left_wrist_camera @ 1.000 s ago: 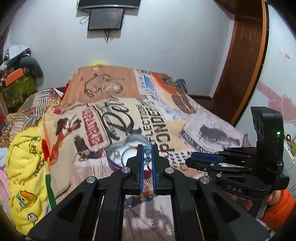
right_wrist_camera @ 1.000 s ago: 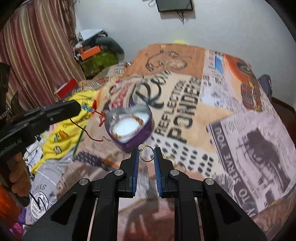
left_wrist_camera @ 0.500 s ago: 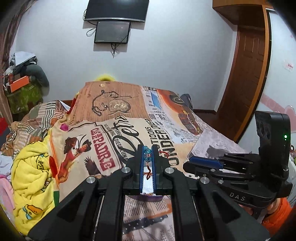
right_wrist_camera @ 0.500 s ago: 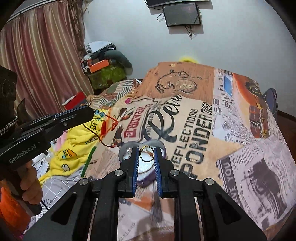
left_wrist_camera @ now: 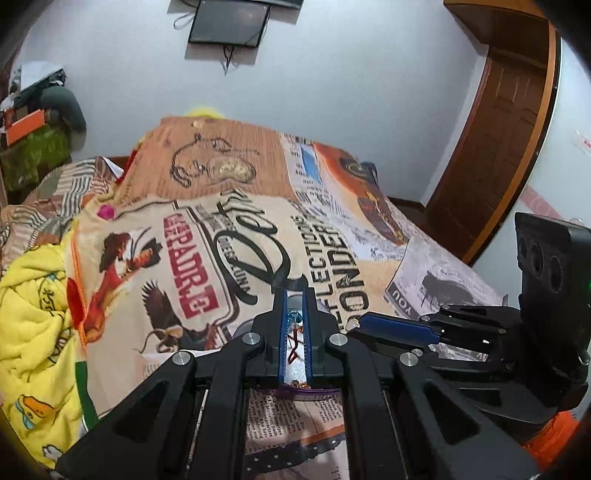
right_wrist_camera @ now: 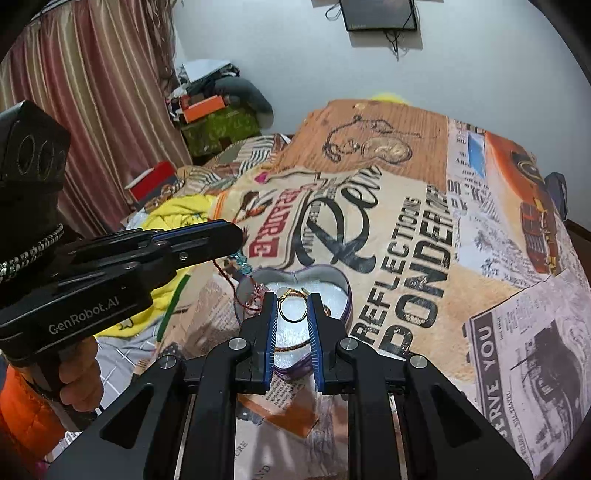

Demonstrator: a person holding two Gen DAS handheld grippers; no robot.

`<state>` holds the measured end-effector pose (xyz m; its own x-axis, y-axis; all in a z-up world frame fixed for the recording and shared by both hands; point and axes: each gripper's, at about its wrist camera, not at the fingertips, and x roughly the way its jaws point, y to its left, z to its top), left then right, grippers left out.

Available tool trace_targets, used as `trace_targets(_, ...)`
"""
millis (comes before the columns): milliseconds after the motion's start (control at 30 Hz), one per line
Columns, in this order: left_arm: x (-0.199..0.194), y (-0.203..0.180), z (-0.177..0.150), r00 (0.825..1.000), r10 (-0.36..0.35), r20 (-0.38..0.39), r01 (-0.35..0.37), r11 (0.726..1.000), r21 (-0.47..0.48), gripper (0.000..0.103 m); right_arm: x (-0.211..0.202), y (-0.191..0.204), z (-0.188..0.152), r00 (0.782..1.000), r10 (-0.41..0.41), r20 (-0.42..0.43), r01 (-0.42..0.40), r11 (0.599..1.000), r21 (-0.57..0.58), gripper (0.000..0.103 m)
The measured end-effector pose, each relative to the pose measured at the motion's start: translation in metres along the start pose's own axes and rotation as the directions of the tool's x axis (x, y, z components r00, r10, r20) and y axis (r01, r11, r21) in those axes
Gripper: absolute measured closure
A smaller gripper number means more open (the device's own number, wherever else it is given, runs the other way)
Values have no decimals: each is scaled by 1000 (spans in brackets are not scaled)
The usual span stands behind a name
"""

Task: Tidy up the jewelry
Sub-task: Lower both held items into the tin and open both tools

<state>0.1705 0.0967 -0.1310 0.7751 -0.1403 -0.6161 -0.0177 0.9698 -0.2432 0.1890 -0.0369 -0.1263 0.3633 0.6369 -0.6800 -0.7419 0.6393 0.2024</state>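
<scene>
Snagging risk: left gripper (right_wrist_camera: 236, 236) clenches bracelet (right_wrist_camera: 242, 264), right gripper (right_wrist_camera: 293, 314) grips ring (right_wrist_camera: 291, 308) above tin (right_wrist_camera: 341, 295); dangling thread could catch

heart-shaped tin (right_wrist_camera: 343, 291): purple wall, silvery inside, open, on bedspread | gold ring (right_wrist_camera: 291, 308): upright over tin | red-cord bracelet (right_wrist_camera: 242, 264), blue beads: dangling at tin's left rim

A bed is covered by a newsprint-patterned blanket (right_wrist_camera: 424, 229), flanked by a yellow blanket (left_wrist_camera: 33, 325), striped curtain (right_wrist_camera: 99, 110), wall-mounted screen (left_wrist_camera: 229, 22) and wooden door (left_wrist_camera: 498, 122).
</scene>
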Motion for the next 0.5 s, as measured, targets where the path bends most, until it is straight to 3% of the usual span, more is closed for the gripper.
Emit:
trace_targets(333,22,12,-13,997,16,-69,-17,1000,-6,96,15,-5,-3,999,-4,-36,3,1000,-4,88)
trace_targets(500,19,17,-15,997,52,-65,-52,999,9,85,23,-3,-3,999,-1,-54,0,1000,-10,88)
